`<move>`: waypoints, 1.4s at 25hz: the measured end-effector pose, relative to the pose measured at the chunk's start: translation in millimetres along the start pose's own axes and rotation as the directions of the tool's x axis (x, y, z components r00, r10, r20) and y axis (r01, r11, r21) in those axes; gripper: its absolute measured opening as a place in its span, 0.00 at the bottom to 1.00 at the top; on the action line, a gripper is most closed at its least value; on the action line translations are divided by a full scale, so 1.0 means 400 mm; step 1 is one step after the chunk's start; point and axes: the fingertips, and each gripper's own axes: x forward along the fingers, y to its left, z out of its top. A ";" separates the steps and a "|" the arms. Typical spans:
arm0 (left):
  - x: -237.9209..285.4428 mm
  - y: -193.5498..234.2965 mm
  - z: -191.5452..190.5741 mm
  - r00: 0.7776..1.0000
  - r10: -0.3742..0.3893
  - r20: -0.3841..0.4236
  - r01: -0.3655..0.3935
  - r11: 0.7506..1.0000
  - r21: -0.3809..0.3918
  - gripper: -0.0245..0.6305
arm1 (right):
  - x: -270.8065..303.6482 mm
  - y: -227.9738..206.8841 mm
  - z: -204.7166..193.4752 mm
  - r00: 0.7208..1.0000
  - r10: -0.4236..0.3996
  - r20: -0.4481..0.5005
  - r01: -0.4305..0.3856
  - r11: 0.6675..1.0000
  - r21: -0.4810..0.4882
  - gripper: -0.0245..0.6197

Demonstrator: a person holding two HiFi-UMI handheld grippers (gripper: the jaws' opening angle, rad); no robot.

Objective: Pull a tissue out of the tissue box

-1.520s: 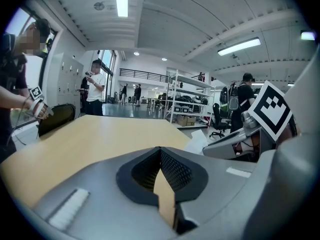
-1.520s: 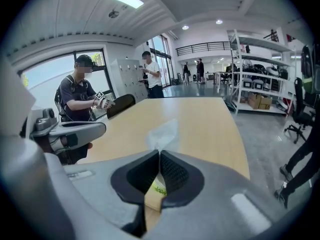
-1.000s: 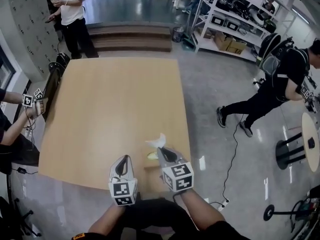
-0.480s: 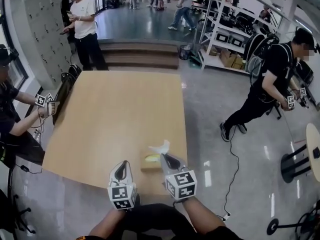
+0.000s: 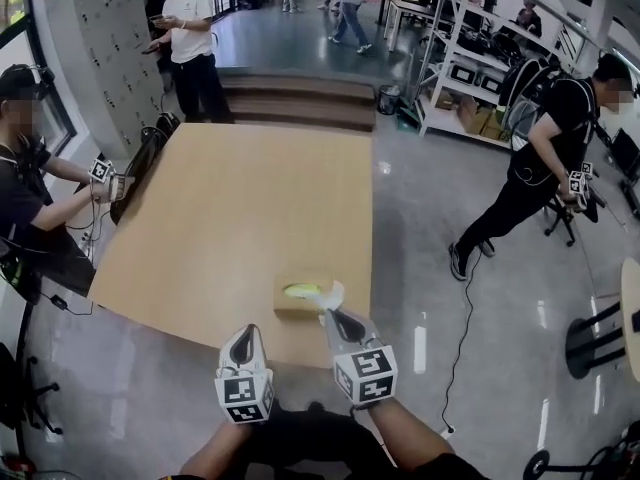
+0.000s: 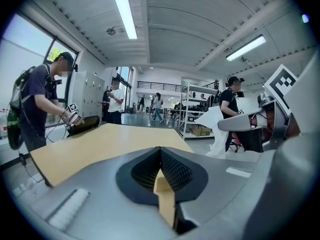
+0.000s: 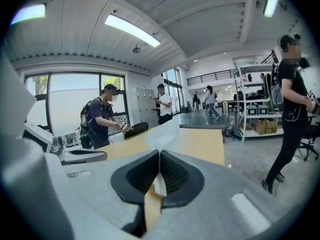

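Observation:
A brown tissue box [image 5: 290, 306] with a yellow-rimmed slot lies near the front right edge of the wooden table [image 5: 230, 198]. My right gripper [image 5: 334, 315] is shut on a white tissue [image 5: 332, 292], which stands up just over the box's right end. I cannot tell whether its lower end is still in the slot. In the right gripper view the tissue [image 7: 162, 131] rises from between the closed jaws [image 7: 159, 156]. My left gripper [image 5: 244, 333] hangs off the table's front edge, left of the box. Its jaws [image 6: 160, 151] are shut on nothing. The tissue [image 6: 216, 129] also shows in the left gripper view.
A seated person [image 5: 40, 198] holds a gripper at the table's left edge, beside a black chair [image 5: 140, 168]. Another person [image 5: 190, 38] stands beyond the far end, near low steps [image 5: 300, 98]. A person [image 5: 540, 158] walks on the floor to the right, before shelves [image 5: 470, 68].
Both grippers have drawn back toward me and risen a little. The box, earlier hidden under the right gripper, now lies exposed ahead of it. The tissue stayed in the right jaws.

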 end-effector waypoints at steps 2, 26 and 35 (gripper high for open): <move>-0.032 -0.005 -0.024 1.000 0.016 -0.019 -0.016 1.000 0.005 0.06 | -0.021 0.005 -0.015 1.000 0.003 -0.001 -0.003 1.000 -0.003 0.04; -0.218 0.044 -0.022 1.000 -0.005 0.027 0.003 0.999 0.051 0.06 | -0.135 0.157 -0.051 0.999 -0.034 0.024 0.034 0.999 0.004 0.04; -0.311 0.085 -0.024 0.998 -0.047 0.052 0.044 0.997 0.060 0.07 | -0.199 0.256 -0.072 0.996 -0.088 0.031 0.088 0.996 0.004 0.04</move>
